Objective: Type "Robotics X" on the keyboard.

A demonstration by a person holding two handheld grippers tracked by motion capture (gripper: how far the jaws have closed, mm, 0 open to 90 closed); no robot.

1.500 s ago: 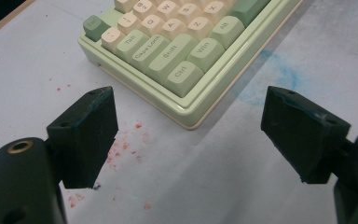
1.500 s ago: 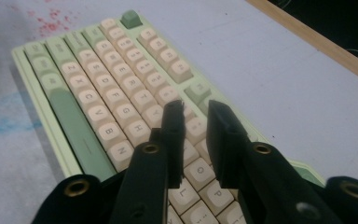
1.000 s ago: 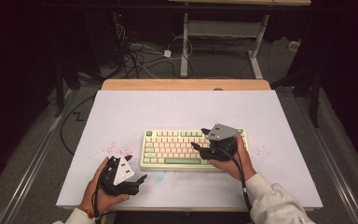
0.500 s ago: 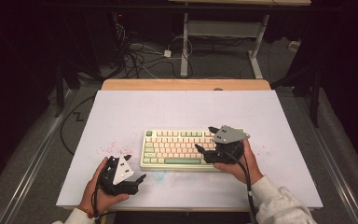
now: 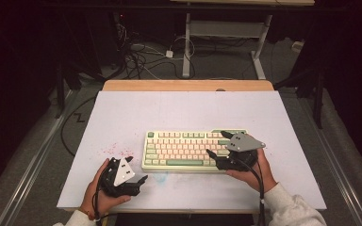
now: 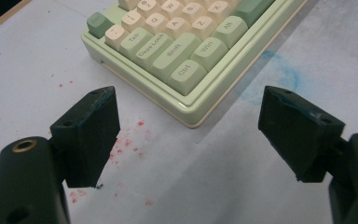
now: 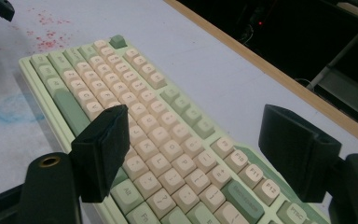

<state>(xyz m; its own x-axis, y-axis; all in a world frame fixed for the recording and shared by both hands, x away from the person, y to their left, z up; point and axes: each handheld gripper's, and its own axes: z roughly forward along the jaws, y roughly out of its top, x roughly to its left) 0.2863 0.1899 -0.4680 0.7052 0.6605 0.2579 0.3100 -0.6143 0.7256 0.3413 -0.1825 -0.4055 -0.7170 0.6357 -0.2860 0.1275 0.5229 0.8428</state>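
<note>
Both grippers stand with their jaws spread and nothing between the pads. On the person's right, the right gripper (image 5: pixel 219 149) hangs over the right end of the keyboard (image 5: pixel 184 150), its grey three-cornered plate (image 5: pixel 243 141) tilted above the last columns of keys; its jaws have just been opening, and no key or other thing sits between them. In the right gripper view its two black jaws rise from the bottom with the cream and green keys running away beneath them, the nearer rows with F-keys and a green backspace key just below the right jaw, while the far corner of the board carries a single green key. The left gripper (image 5: pixel 139 181) rests low on the table (image 5: pixel 179 108) near the front edge, well to the left of the keyboard and apart from it, held in the person's left hand (image 5: pixel 99 190). In the left gripper view its jaws frame the keyboard's near left corner, where the Ctrl, Shift and Caps Lock keys show, though the pads touch neither the case nor the keys. Red specks (image 6: pixel 130 142) dot the white surface beside that corner, and a faint blue smudge (image 6: pixel 275 79) lies just in front of the keyboard's long front edge. The keyboard itself lies flat near the middle of the table, slightly toward the person.
</note>
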